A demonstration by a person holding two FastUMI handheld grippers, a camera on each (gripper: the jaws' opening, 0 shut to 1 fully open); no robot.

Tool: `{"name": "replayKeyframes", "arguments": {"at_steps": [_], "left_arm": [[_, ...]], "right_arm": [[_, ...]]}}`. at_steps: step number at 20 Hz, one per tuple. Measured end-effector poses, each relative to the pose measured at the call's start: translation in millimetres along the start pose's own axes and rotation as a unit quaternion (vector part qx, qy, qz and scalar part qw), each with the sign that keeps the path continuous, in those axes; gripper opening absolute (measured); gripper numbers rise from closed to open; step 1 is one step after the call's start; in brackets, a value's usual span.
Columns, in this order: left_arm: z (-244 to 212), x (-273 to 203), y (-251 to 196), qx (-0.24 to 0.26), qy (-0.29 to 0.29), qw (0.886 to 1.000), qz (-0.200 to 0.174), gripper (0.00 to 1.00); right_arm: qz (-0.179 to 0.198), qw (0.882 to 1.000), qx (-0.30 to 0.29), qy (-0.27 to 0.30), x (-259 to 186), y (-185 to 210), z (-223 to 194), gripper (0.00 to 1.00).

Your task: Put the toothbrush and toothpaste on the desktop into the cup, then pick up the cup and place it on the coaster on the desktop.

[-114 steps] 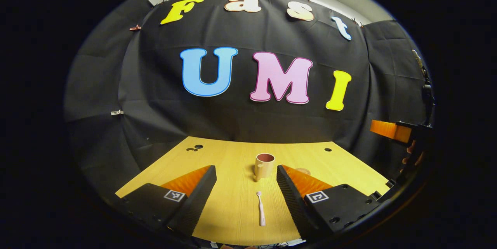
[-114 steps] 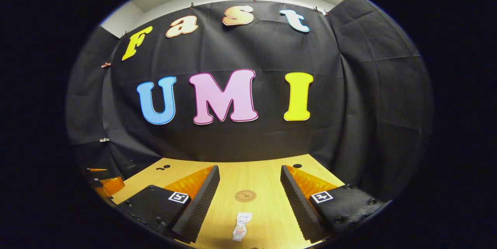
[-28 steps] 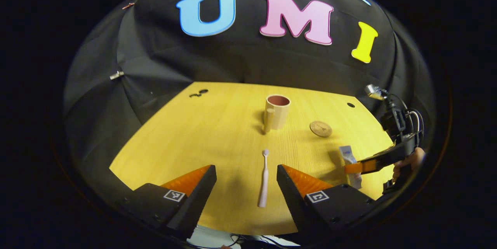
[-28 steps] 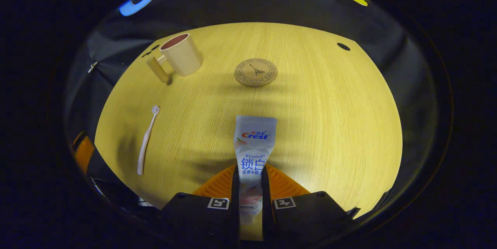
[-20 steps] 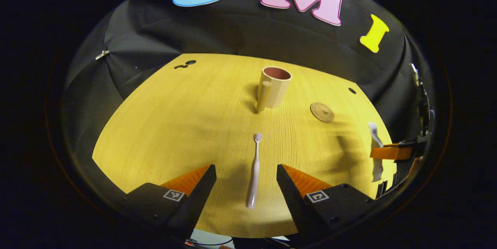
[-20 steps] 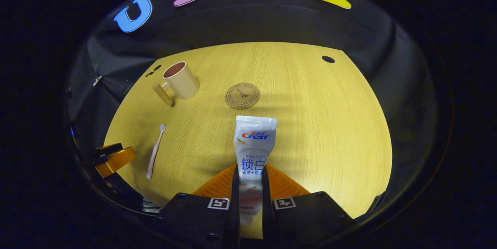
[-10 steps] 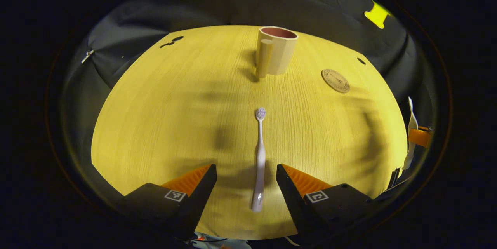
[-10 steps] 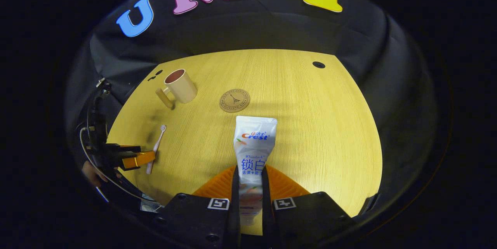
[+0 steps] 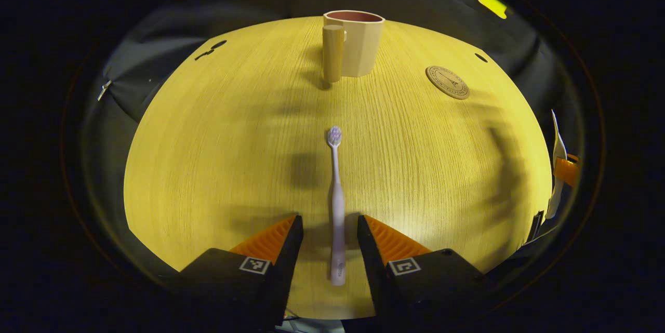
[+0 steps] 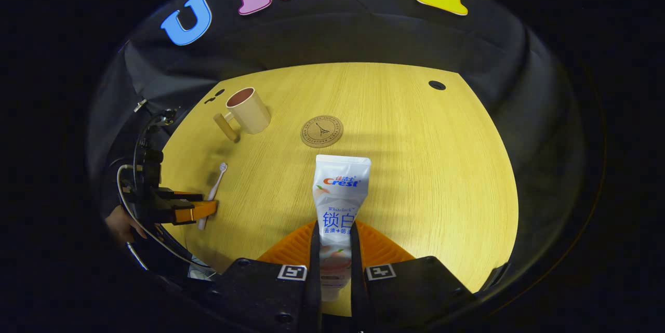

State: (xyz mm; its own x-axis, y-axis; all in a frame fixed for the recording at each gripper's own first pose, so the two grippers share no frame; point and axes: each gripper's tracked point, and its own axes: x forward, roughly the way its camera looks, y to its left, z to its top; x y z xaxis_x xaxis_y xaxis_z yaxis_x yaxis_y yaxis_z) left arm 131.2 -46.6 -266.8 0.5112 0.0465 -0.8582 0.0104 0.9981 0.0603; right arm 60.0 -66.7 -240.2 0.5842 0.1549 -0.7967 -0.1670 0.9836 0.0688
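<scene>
Notably, ridged tongs pinch flat toothpaste tube.

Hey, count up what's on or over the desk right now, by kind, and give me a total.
Cup: 1
Coaster: 1
Toothbrush: 1
Toothpaste tube: 1
Total: 4

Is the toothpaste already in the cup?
No, the toothpaste is clamped between the right gripper's fingers above the desktop, away from the cup.
</scene>
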Motion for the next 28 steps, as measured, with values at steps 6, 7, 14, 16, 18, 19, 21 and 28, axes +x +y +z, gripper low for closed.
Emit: {"name": "replayKeyframes", "arguments": {"at_steps": [6, 7, 14, 16, 18, 19, 21, 28], "left_arm": [[5, 1, -8, 0.007, 0.018, 1.000, 0.004, 0.12], [6, 0, -7, 0.005, 0.017, 1.000, 0.004, 0.10], [12, -11, 0, -0.026, -0.040, 0.999, 0.007, 0.06], [15, -22, 4, -0.031, -0.064, 0.997, 0.005, 0.06], [19, -34, 10, -0.048, -0.089, 0.995, 0.004, 0.06], [22, -42, 13, -0.059, -0.105, 0.993, 0.001, 0.07], [26, -57, 18, -0.079, -0.131, 0.988, -0.004, 0.06], [42, -112, 56, -0.102, -0.222, 0.969, 0.029, 0.06]], "right_arm": [[0.024, 1.000, -0.006, -0.011, 8, 13, 26, 0.26], [0.029, 0.999, -0.009, -0.015, 9, 15, 33, 0.27], [0.072, 0.994, -0.030, -0.074, 23, 54, 112, 0.26], [0.088, 0.991, -0.036, -0.093, 21, 71, 133, 0.26], [0.101, 0.987, -0.050, -0.112, 24, 88, 152, 0.26], [0.108, 0.985, -0.055, -0.124, 24, 98, 164, 0.26], [0.121, 0.980, -0.057, -0.149, 28, 120, 186, 0.26], [0.147, 0.963, -0.088, -0.209, 55, 184, 240, 0.26]]}}
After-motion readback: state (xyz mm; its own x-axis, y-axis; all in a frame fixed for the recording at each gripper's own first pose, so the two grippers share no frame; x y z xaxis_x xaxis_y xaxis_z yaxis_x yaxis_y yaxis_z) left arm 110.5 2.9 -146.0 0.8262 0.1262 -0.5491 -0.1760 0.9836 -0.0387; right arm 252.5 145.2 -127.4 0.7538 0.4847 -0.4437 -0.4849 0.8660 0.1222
